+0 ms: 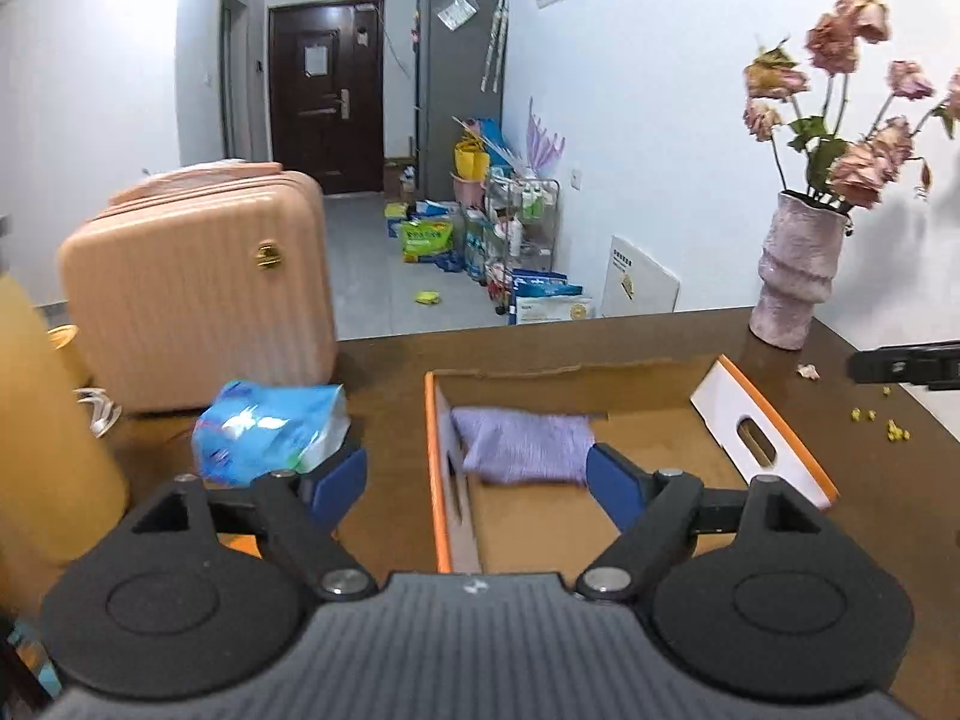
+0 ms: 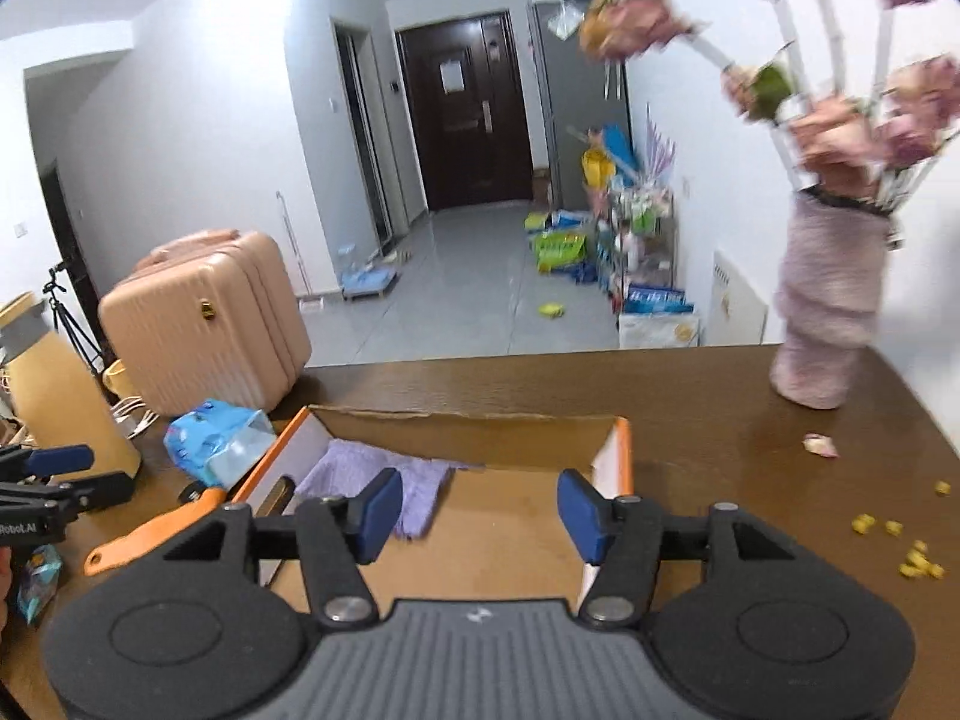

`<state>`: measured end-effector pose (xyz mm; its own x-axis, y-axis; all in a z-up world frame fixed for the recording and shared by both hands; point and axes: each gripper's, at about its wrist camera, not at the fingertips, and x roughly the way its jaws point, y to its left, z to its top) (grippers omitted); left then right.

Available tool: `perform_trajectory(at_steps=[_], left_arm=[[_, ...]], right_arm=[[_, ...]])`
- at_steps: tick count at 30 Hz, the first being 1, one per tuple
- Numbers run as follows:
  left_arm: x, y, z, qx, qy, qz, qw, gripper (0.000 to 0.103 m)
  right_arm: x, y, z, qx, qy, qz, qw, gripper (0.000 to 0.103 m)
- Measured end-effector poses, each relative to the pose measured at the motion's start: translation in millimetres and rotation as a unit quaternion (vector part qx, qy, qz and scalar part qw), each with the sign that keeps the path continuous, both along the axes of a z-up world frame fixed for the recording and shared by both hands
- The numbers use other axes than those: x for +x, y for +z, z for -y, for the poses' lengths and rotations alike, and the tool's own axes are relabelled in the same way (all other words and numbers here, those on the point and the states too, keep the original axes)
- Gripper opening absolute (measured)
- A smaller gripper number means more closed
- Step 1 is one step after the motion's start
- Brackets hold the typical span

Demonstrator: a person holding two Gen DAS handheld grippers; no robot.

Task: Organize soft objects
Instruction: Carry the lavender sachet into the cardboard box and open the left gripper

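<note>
An open cardboard box with orange edges stands on the brown table; it also shows in the right wrist view. A folded purple cloth lies inside it at the far left corner, seen too in the right wrist view. A blue tissue pack lies on the table left of the box, also in the right wrist view. My left gripper is open and empty, straddling the box's left wall. My right gripper is open and empty above the box.
A pink suitcase stands behind the tissue pack. A pink vase of dried flowers stands at the table's far right, with fallen petals and yellow crumbs nearby. An orange-handled tool lies left of the box. A tan container stands at far left.
</note>
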<state>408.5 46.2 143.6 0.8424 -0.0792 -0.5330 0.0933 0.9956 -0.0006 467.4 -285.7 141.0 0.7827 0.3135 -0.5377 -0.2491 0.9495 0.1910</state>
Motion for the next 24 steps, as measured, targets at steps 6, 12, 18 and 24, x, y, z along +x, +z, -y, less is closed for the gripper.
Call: perform_trajectory(at_steps=[6, 12, 18, 24], left_arm=[[-86, -4, 8, 0.008, 0.007, 0.045, 0.9989, 0.089], [-184, -36, 21, 0.008, -0.012, 0.084, 0.9963, 0.096], [-276, -75, 30, -0.004, -0.008, 0.106, 0.9943, 0.097], [-347, -106, 37, -0.003, -0.007, 0.114, 0.9935, 0.1]], right_arm=[[-85, 1, 13, 0.003, 0.004, 0.04, 0.999, 0.064], [-177, -27, 8, 0.001, 0.022, 0.085, 0.996, 0.071], [-269, -66, -3, 0.006, 0.04, 0.129, 0.991, 0.078], [-357, -109, -18, -0.004, 0.028, 0.158, 0.987, 0.084]])
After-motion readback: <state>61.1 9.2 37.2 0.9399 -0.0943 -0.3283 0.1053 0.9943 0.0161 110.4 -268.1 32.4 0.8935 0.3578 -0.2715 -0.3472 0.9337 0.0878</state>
